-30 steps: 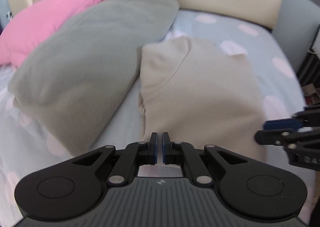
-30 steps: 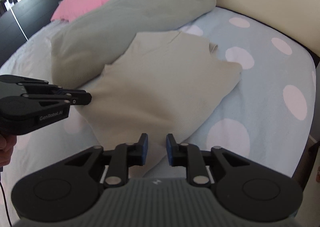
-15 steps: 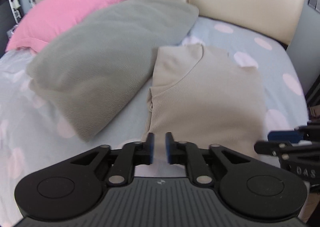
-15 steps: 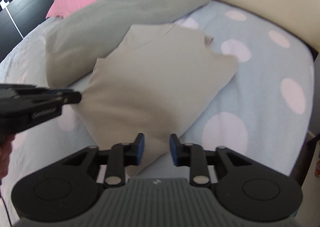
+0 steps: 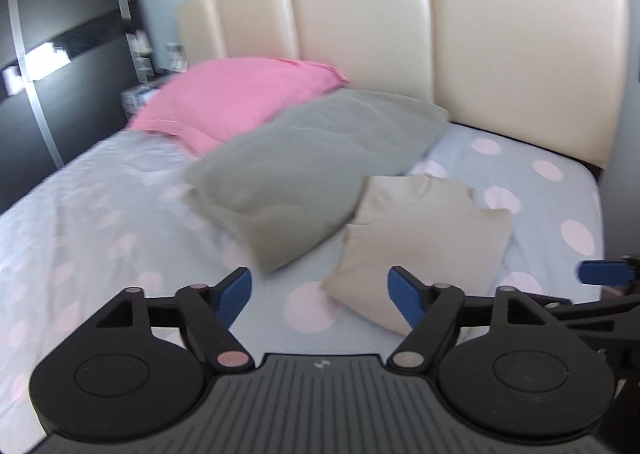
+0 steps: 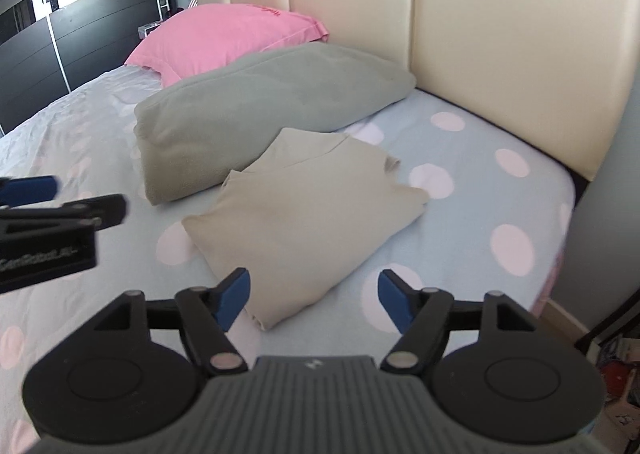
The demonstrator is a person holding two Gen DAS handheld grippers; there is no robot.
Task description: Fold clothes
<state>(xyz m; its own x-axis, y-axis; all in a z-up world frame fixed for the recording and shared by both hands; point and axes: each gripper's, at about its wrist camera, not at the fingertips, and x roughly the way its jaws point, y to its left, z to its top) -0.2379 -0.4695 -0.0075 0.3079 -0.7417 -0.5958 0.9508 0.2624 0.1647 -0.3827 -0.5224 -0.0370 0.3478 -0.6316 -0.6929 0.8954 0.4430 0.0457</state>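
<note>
A folded beige garment [image 5: 424,242] [image 6: 308,213] lies flat on the dotted bed sheet, its far corner touching the grey pillow. My left gripper [image 5: 322,296] hovers short of its near left corner, open wide and holding nothing. Above the garment's near edge, my right gripper [image 6: 314,296] is also open and empty. The right gripper's blue pad shows at the right edge of the left wrist view, and the left gripper [image 6: 48,189] shows at the left edge of the right wrist view.
A grey pillow [image 5: 320,169] [image 6: 256,109] lies left of the garment, with a pink pillow [image 5: 232,97] [image 6: 224,37] behind it. A cream padded headboard [image 5: 440,21] backs the bed. The bed's right edge [image 6: 560,246] drops to the floor. Dark wardrobe doors [image 6: 36,33] stand far left.
Both grippers have opened wide and pulled back and up from the garment. The folded garment stays flat on the bed.
</note>
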